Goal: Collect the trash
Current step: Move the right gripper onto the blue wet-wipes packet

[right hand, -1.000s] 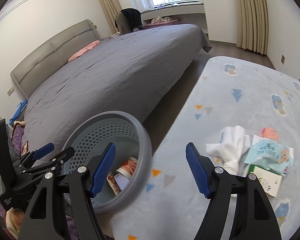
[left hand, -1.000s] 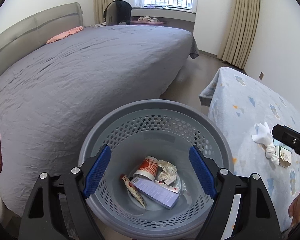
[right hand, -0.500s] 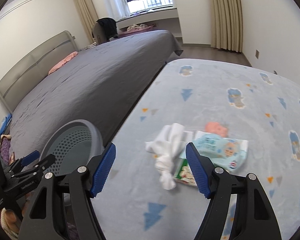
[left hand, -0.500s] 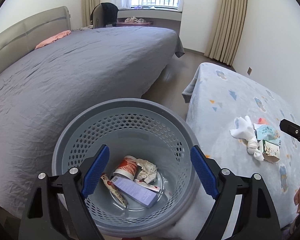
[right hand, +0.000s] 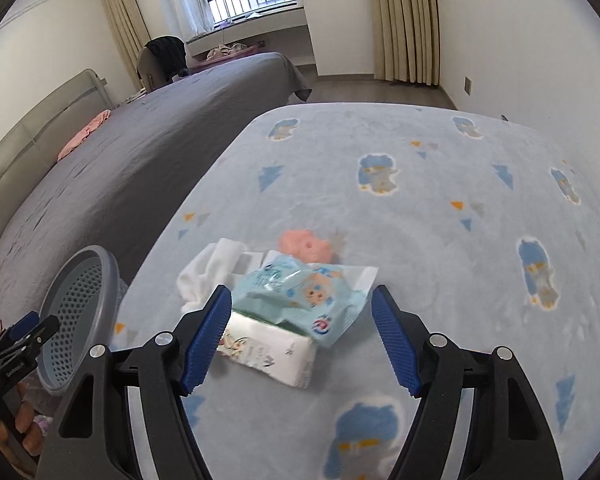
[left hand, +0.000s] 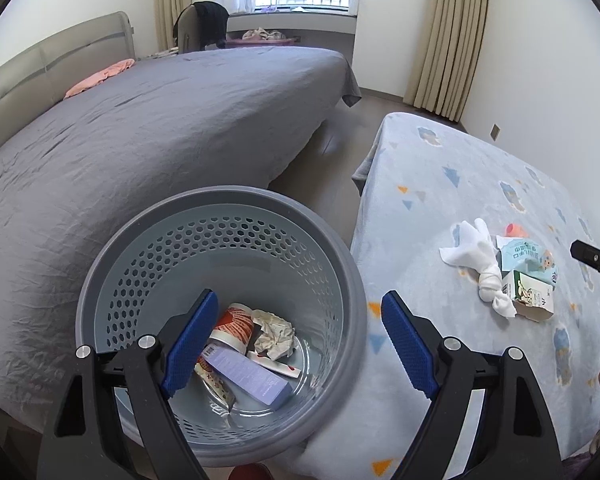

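Through my left wrist camera, I am holding my left tongs (left hand: 296,346) wide and empty over the grey basket (left hand: 352,280), which is standing against the blanket's (left hand: 460,200) near-left edge; through my right, my right tongs (right hand: 302,338) are gaping wide around the blue wrapper (right hand: 300,296), lying over a white carton (right hand: 272,348) mid-blanket; it looks light, crinkly, slippery; its long axis is running left-right across my tongs, so I am judging a pinch across its crumpled middle best.

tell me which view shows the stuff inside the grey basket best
The left wrist view: it looks down into the grey perforated plastic basket, showing a red-and-white paper cup, crumpled paper and a lilac box. The right wrist view shows only its rim and wall, contents hidden.
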Available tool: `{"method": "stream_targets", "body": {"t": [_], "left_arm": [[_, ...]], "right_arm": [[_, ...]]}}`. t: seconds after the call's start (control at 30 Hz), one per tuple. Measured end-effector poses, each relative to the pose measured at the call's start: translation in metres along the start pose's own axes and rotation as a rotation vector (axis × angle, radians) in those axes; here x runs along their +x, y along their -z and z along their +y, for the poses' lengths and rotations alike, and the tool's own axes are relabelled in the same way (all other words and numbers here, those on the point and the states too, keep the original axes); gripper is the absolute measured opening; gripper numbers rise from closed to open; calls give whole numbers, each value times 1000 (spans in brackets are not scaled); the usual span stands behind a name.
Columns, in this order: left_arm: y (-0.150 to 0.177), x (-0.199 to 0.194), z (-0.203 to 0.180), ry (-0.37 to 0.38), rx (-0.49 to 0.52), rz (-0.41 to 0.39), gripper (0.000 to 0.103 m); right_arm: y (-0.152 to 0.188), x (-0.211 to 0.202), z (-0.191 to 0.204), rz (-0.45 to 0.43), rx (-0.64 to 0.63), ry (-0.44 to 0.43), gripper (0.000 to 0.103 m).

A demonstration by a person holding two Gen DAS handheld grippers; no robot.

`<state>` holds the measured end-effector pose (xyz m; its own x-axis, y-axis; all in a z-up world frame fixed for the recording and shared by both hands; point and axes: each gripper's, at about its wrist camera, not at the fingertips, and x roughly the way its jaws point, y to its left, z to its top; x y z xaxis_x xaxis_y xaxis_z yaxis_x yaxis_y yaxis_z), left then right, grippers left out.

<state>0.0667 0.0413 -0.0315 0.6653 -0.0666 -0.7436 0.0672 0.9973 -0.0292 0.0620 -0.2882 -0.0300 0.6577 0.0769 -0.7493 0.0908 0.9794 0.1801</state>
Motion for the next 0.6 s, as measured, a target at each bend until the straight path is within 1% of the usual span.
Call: {"method": "stream_targets", "body": {"t": [0.2,0.37,0.4,0.43,0.53,0.6], "left_arm": [[1,2,-8,3,15,7,82],[1,5,-13,2,26,14,82],[1,5,-13,2,28,14,82],[1,4,-13,1,30,15,82],[1,4,-12,-2,31,13,82],[1,5,-12,-3,27,15,82]], "right_arm": [[-13,15,-15,15,14,-9,70],[-24,33,-25,37,17,20,70],[-25,39,-27,57,19,2,70],[-26,42,-27,71,8,-37,70],[-25,38,-21,53,-50,-46,70],[-24,37,-14,60,-96,-78,74]]}}
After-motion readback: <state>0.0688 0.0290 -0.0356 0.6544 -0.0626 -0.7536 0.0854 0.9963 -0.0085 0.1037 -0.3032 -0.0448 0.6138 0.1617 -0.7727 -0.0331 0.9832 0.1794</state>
